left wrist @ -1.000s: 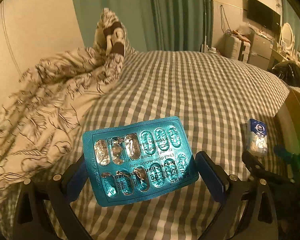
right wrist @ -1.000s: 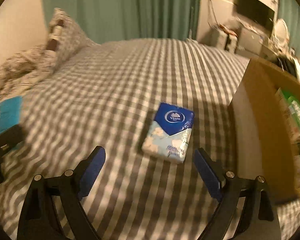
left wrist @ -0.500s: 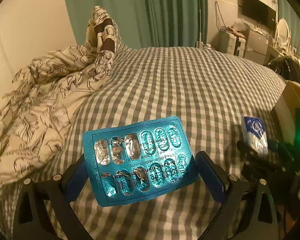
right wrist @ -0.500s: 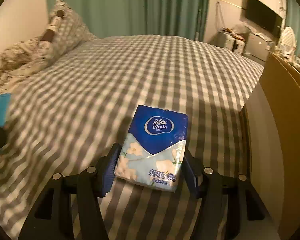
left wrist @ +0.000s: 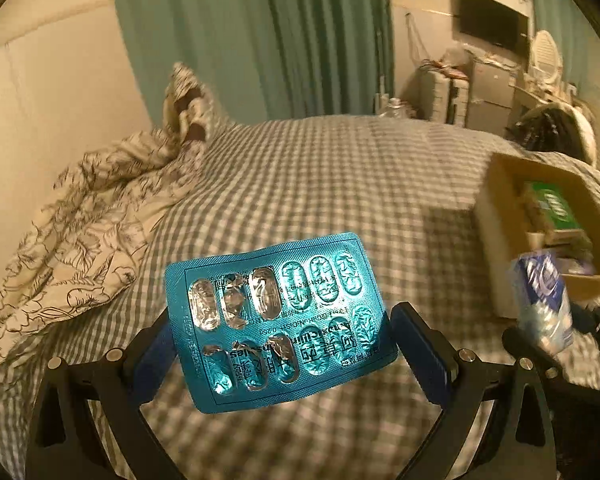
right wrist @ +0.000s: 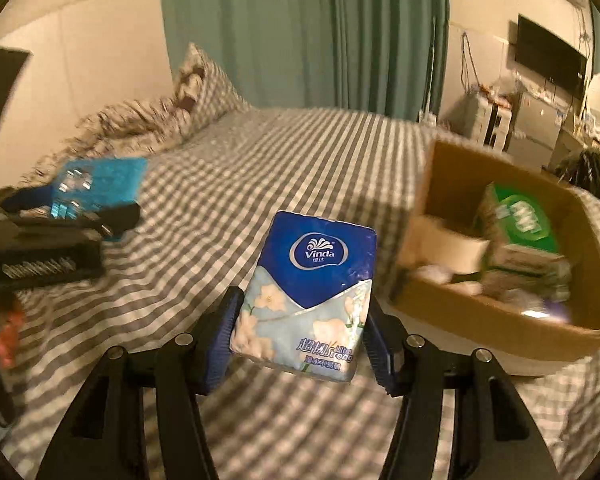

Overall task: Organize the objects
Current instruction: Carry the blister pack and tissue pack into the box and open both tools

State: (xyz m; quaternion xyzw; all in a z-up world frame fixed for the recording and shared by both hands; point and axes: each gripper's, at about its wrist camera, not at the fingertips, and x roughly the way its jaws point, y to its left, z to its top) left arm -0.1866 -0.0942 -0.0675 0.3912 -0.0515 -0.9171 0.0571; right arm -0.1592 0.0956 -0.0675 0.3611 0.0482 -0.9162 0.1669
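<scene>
**Tissue pack lifted off the bed, box now in the left view**

Raised since half a second ago, the blue-and-white floral soft tissue pack [right wrist: 306, 298] no longer lies on the bedding: the right gripper [right wrist: 300, 336] pinches it between its blue pads, which press in on both lower sides, and holds it above the grey-and-white checked bedspread [right wrist: 228, 184]. The pack stands nearly upright, its blue logo end uppermost. In the left wrist view the same pack [left wrist: 542, 300] shows blurred at the right edge.

The left gripper [left wrist: 278, 344] carries a teal foil blister sheet of capsules [left wrist: 278, 326], as before. Its blue pads sit against the sheet's two short edges, and the sheet lies tilted between them with several pockets torn open. It hangs above the bedspread [left wrist: 320, 184].

To the right stands an open brown cardboard box [right wrist: 496, 320], resting on the bed, with a green-labelled packet [right wrist: 520, 220] and other blurred items inside. A crumpled cream floral duvet [left wrist: 84, 216] lies along the left side, with green curtains [left wrist: 260, 32] behind.
</scene>
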